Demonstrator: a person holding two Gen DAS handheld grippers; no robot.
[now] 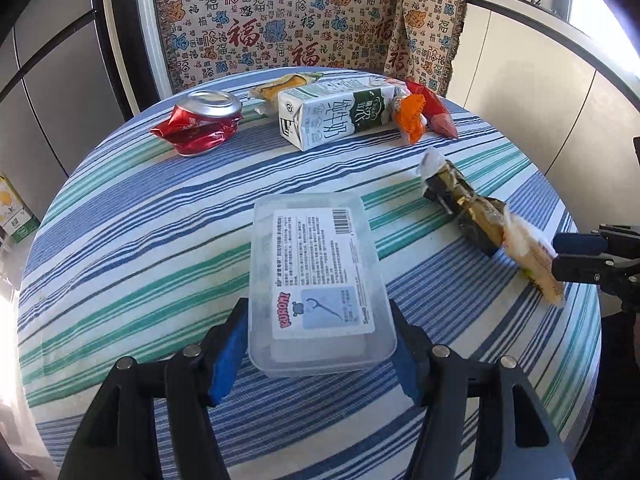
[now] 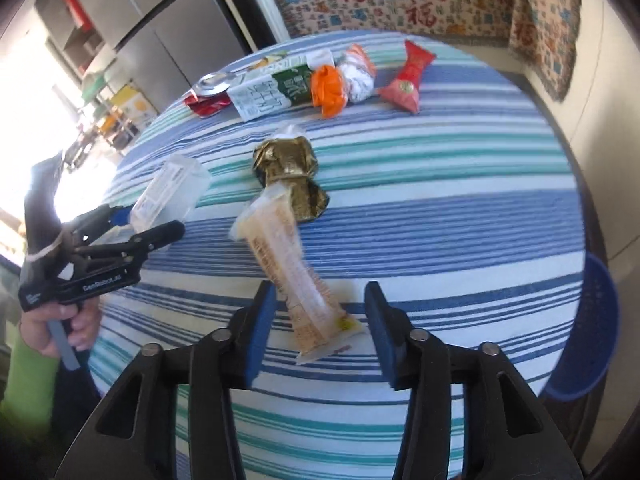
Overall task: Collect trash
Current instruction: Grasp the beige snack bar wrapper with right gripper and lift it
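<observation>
A clear plastic box [image 1: 320,284] with a white label lies on the striped round table [image 1: 160,216]. My left gripper [image 1: 320,354] is open, its blue pads on either side of the box's near end. A long beige wrapper [image 2: 298,276] joined to a crumpled gold wrapper [image 2: 288,168] lies further right. My right gripper [image 2: 320,336] is open, its pads astride the beige wrapper's near end with a gap on the right side. The box also shows in the right wrist view [image 2: 168,196].
At the table's far side lie a crushed red can [image 1: 200,122], a milk carton [image 1: 336,110], an orange wrapper [image 1: 410,114], a red sachet [image 1: 434,110] and a yellow wrapper [image 1: 280,88]. A blue basket [image 2: 588,328] stands beside the table on the right. A patterned cloth [image 1: 304,16] covers the seat behind.
</observation>
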